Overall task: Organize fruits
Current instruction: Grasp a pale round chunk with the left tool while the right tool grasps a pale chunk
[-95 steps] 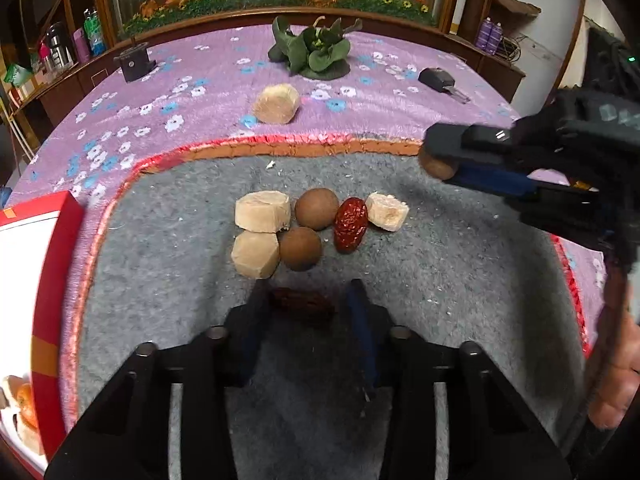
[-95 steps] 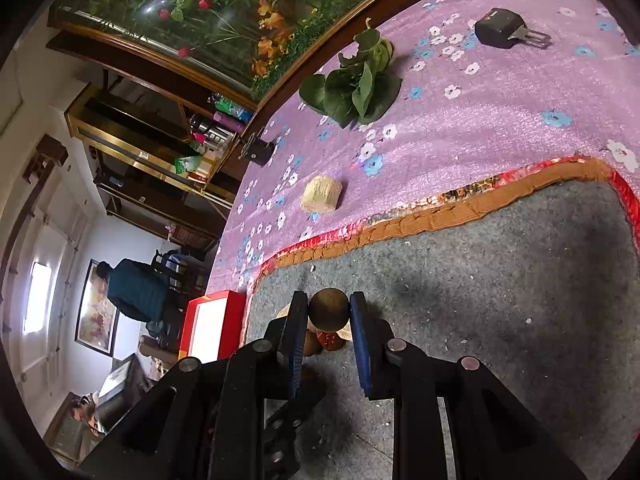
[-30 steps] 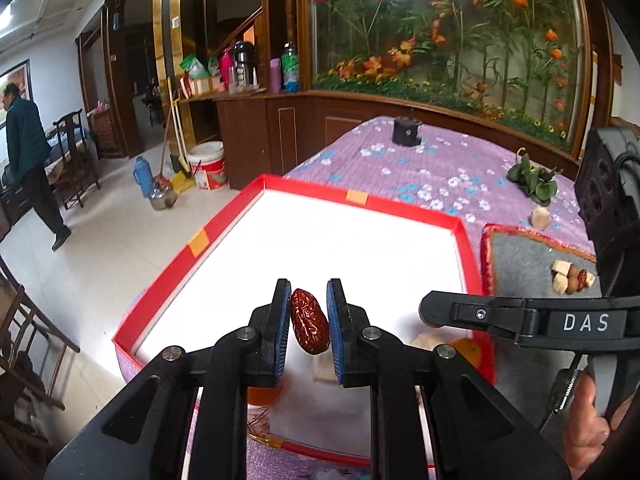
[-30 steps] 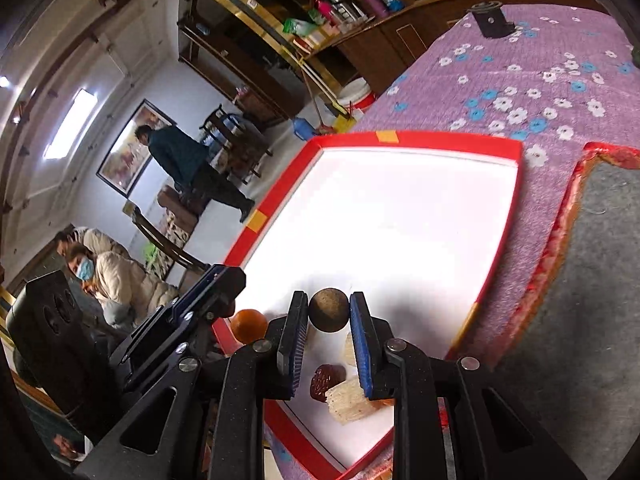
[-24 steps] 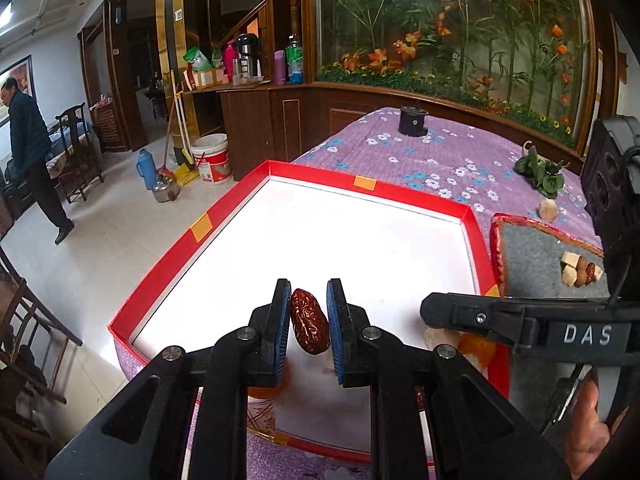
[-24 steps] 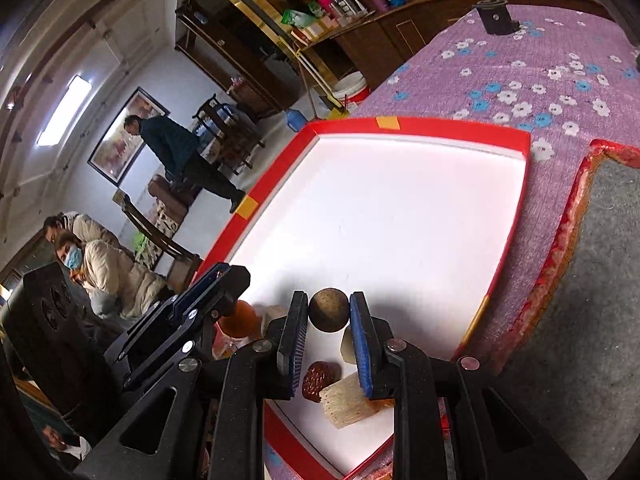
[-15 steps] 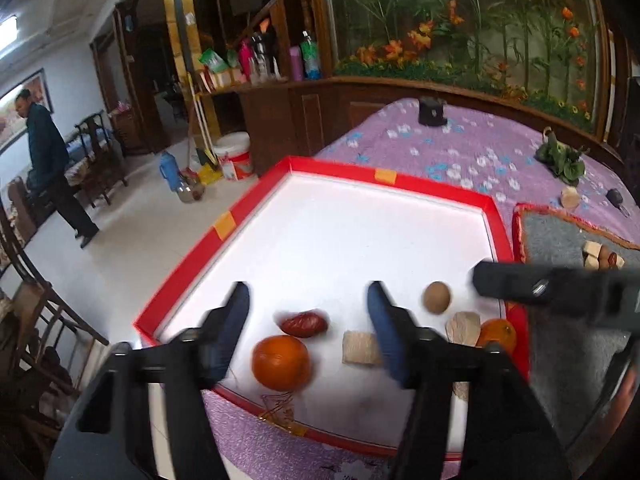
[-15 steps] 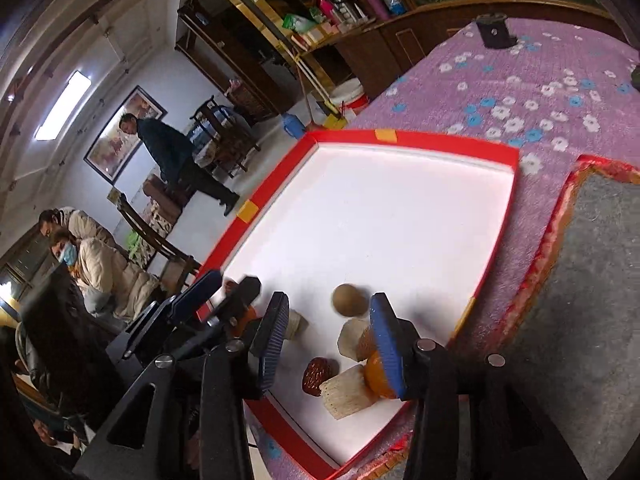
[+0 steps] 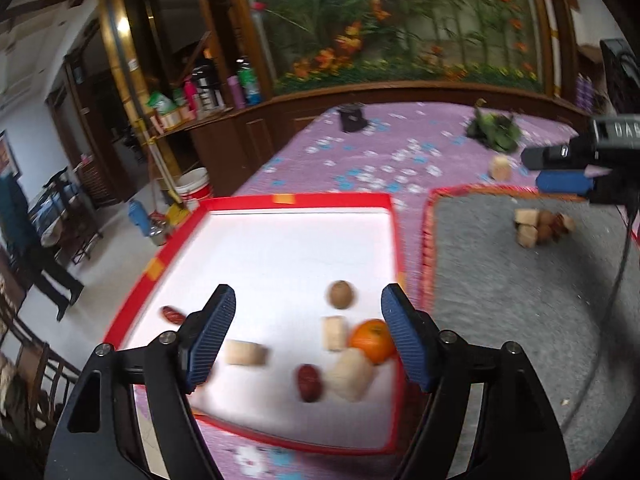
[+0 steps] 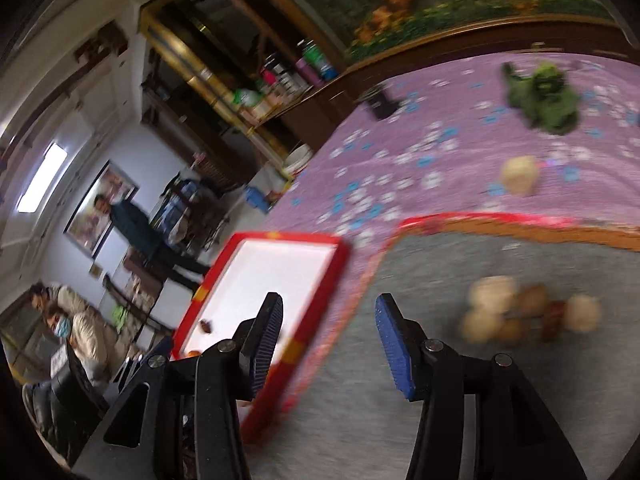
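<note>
A: Both tools are released. Your left tool (image 9: 308, 340) hangs over the red tray (image 9: 296, 199) with its jaws spread wide, having just been opening, and nothing sits between them. The brown round fruit (image 9: 341, 294), the orange (image 9: 371, 340), the red date (image 9: 309, 377) and the pale chunks all lie loose on the tray floor beyond its tips.

B: And the right?

A: Your right tool (image 10: 329, 338) has also just been opening and is empty, pointing across the tray's edge at the grey mat (image 10: 500, 380). The remaining pile of fruit (image 10: 528, 314) sits ahead and to the right of its tips, well apart (blurred, so I can't count pieces).

B: What could spoil it?

A: The pile looks tightly packed, pieces touching. If you come in with jaws this narrow, I judge you may nudge a neighbour and roll the round ones off across the mat. The lone chunk (image 10: 519, 174) on the table cloth beyond is easy to forget, too.
</note>
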The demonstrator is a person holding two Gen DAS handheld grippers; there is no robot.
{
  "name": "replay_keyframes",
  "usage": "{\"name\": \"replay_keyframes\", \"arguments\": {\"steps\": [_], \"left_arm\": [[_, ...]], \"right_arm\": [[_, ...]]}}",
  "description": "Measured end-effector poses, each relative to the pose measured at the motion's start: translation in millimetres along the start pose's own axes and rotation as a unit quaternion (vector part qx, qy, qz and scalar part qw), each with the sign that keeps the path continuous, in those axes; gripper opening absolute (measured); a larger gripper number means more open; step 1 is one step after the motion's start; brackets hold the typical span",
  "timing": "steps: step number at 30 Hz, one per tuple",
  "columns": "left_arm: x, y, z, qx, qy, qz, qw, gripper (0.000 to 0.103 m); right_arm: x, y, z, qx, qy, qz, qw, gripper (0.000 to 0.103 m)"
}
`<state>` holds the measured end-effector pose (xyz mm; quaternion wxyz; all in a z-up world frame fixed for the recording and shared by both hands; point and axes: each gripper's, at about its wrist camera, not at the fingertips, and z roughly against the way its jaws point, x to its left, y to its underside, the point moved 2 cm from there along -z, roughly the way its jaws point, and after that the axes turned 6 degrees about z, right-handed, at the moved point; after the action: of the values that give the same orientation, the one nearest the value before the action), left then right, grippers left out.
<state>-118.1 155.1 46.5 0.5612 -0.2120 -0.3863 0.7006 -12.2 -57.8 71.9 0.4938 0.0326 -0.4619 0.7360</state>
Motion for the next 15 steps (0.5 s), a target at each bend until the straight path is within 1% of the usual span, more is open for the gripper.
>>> {"name": "replay_keyframes", "arguments": {"steps": [3, 8, 11, 13, 15], "left_arm": [[-17.6, -1.3, -3.3, 0.014, 0.010, -0.015, 0.9997, 0.075], [-45.5, -7.0, -5.6, 0.029, 0.024, -0.043, 0.9984, 0.075], [-60.9, -14.4, -11.4, 0.043, 0.041, -0.049, 0.9970, 0.075], [-70.4, -19.3, -15.3, 0.048, 0.050, -0.050, 0.9964, 0.075], [-84.3, -25.8, -19.2, 0.049, 0.061, -0.054, 0.9955, 0.075]], "right_arm": [[-32.9, -3.5, 18.7, -0.004, 0.020, -0.019, 1.000, 0.052], [-81.8, -4.2, 31.0, 0.012, 0.051, -0.048, 0.997, 0.052], [-119.0, -0.8, 35.9, 0.011, 0.035, -0.082, 0.996, 0.052], [-134.1, 0.6, 32.9, 0.034, 0.041, -0.107, 0.993, 0.052], [-141.1, 1.7, 33.9, 0.042, 0.033, -0.111, 0.992, 0.051]]}}
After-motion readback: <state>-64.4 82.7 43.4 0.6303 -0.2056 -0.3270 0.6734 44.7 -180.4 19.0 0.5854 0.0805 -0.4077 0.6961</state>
